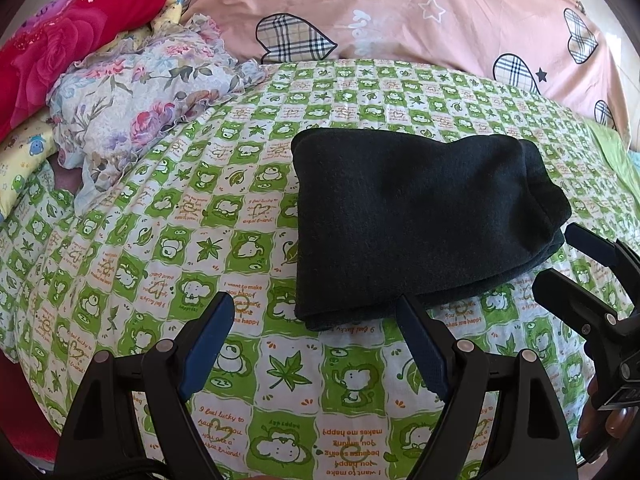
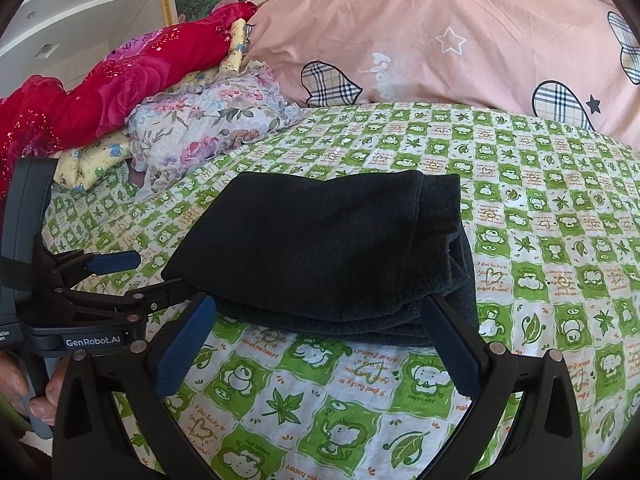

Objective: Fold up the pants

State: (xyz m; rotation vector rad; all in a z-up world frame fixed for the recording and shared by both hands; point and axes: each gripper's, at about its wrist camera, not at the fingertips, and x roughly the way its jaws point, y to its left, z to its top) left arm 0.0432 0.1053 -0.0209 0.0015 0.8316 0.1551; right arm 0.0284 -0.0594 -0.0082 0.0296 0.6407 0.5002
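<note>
A bed covered by a white sheet printed with green checks, leaves, cartoon animals and orange lettering (image 1: 168, 216) (image 2: 552, 248) fills most of both views. Across its far side lies a big salmon-pink cotton quilt with plaid hearts and outlined stars (image 1: 420, 12) (image 2: 460, 40). At the far left sits a heap of bedding: a crimson rose-patterned blanket with glitter (image 1: 60, 40) (image 2: 132, 76) on top, a ruffled pale cloth with pink and purple flowers (image 1: 148, 100) (image 2: 212, 120) spilling onto the sheet in front of it, and a yellow cartoon-print cloth (image 1: 24, 156) (image 2: 88, 160) tucked beneath. The black knitted pants (image 1: 416, 216) (image 2: 332, 248) lie on the sheet near the middle of the bed, folded into a thick rectangular bundle whose stacked layers show along the near edge. The left gripper (image 1: 316, 350) (image 2: 136, 276), black with blue pads, hovers over the sheet just short of the bundle's near-left corner, its fingers spread wide and holding nothing. The right gripper (image 2: 320, 348) (image 1: 560, 256), of the same make, has its fingers equally spread at the bundle's near edge, the tips flanking the folded layers without pinching them. The person's fingertips (image 2: 40, 396) show at the left gripper's handle.
</note>
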